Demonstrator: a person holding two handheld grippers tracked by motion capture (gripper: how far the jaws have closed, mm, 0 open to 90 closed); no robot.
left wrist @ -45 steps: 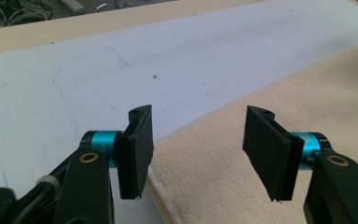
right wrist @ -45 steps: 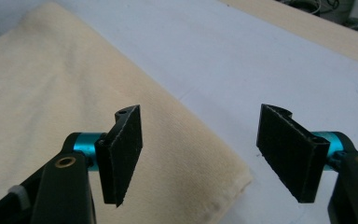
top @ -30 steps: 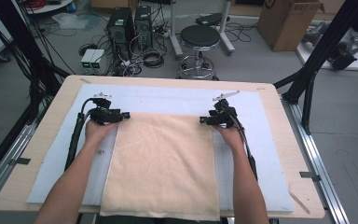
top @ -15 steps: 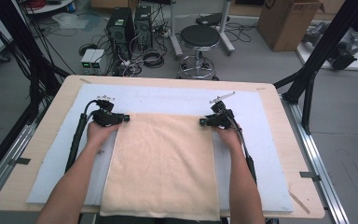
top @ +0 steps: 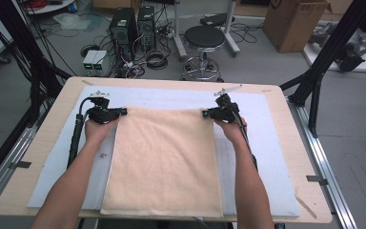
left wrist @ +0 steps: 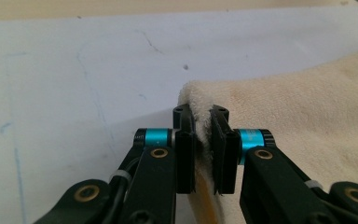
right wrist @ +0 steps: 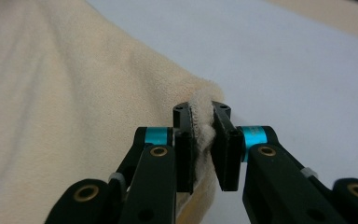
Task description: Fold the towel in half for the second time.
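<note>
Tools [top: 124, 113] on towel [top: 164, 162], blue mat [top: 267, 143].

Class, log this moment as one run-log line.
left gripper: just closed, pinching towel far-left corner | right gripper: just closed, pinching far-right corner | towel flat on mat

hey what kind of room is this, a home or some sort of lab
Most likely a robotics lab or workshop: computer towers with tangled cables sit on the floor behind the table, and a black camera frame flanks it.
</note>
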